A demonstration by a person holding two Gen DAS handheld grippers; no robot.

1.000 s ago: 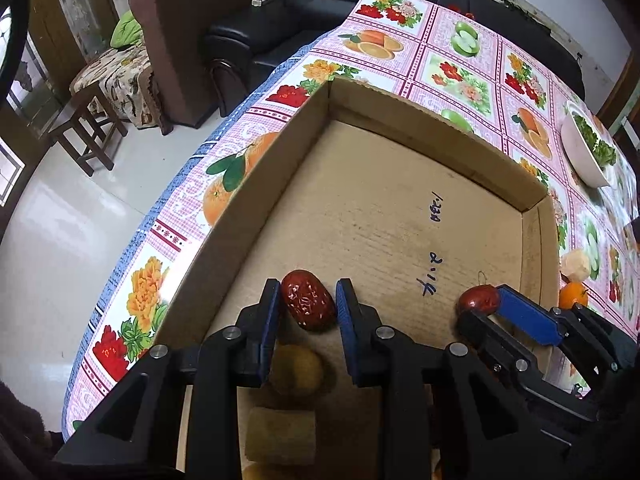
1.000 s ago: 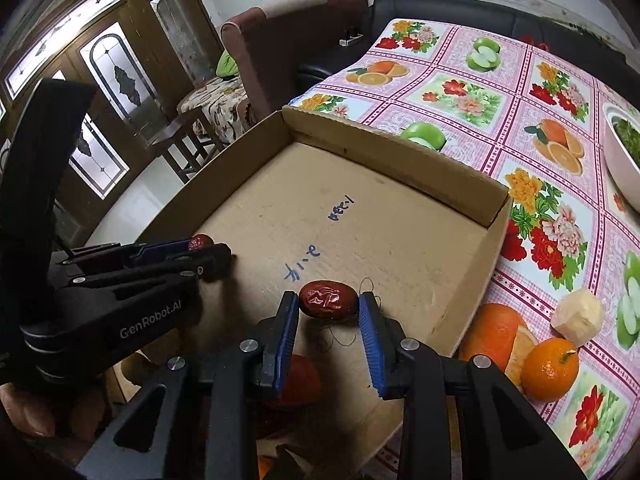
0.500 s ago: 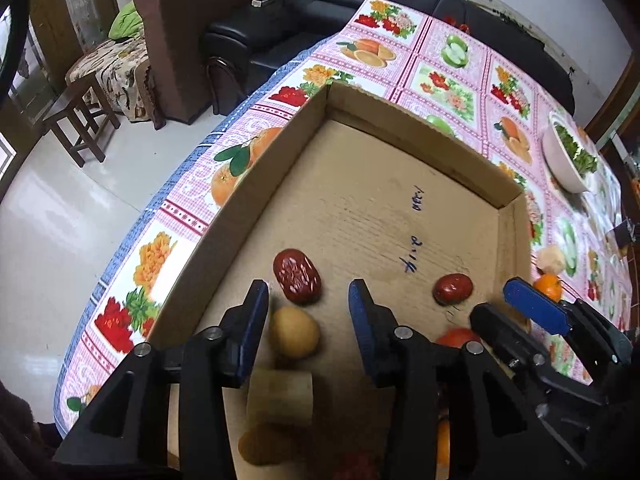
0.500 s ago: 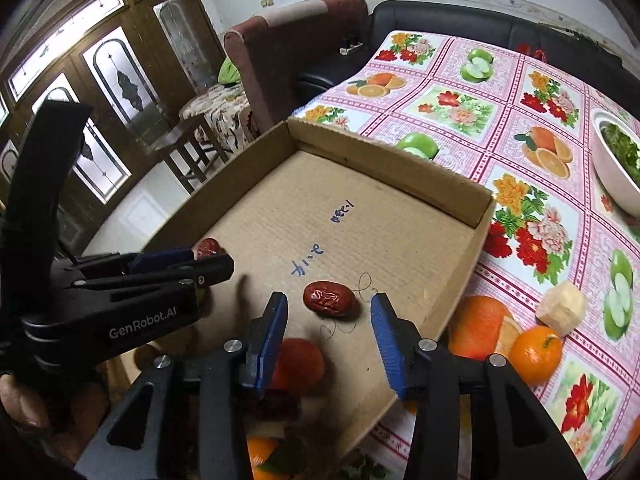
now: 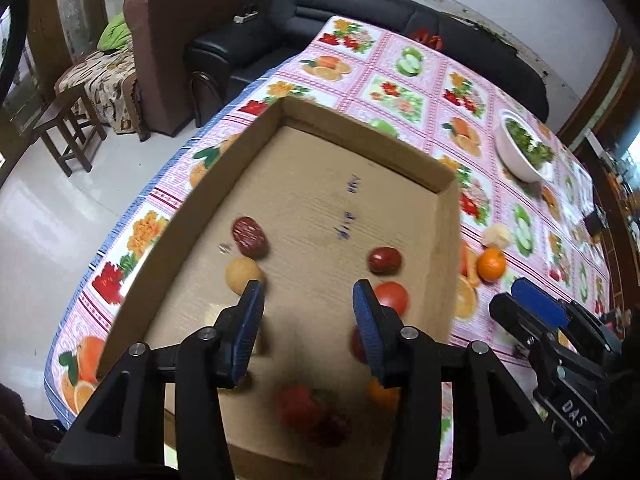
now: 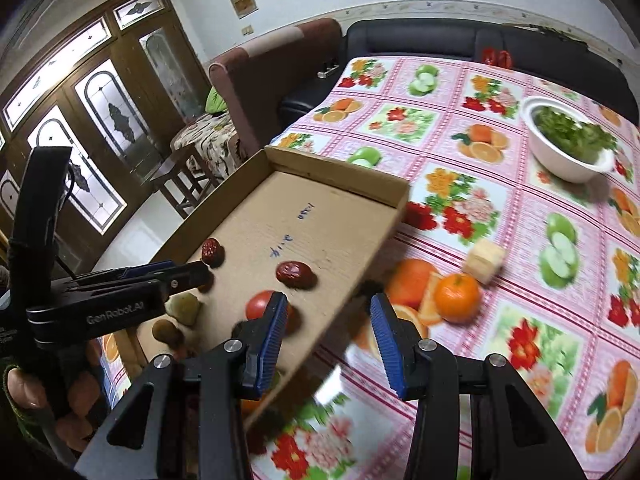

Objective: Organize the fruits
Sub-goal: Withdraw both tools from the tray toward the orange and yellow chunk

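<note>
While empty, both claws [image 5: 308, 316] [image 6: 328, 332] agape.

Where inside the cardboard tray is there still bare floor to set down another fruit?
The far half of the cardboard tray, between the two red dates and the far wall, is bare apart from ink writing. The near end is crowded: tomato, yellowish fruit, strawberries.

Black left gripper [image 5: 308, 322] and right gripper [image 6: 329, 336], ribbed blue pads, silver screws, possibly "GenRobot.AI" lettering.

two red dates [image 5: 249, 237] [image 5: 384, 260], one tomato [image 5: 391, 298], one tangerine [image 6: 457, 292], one bowl [image 6: 568, 148]
</note>
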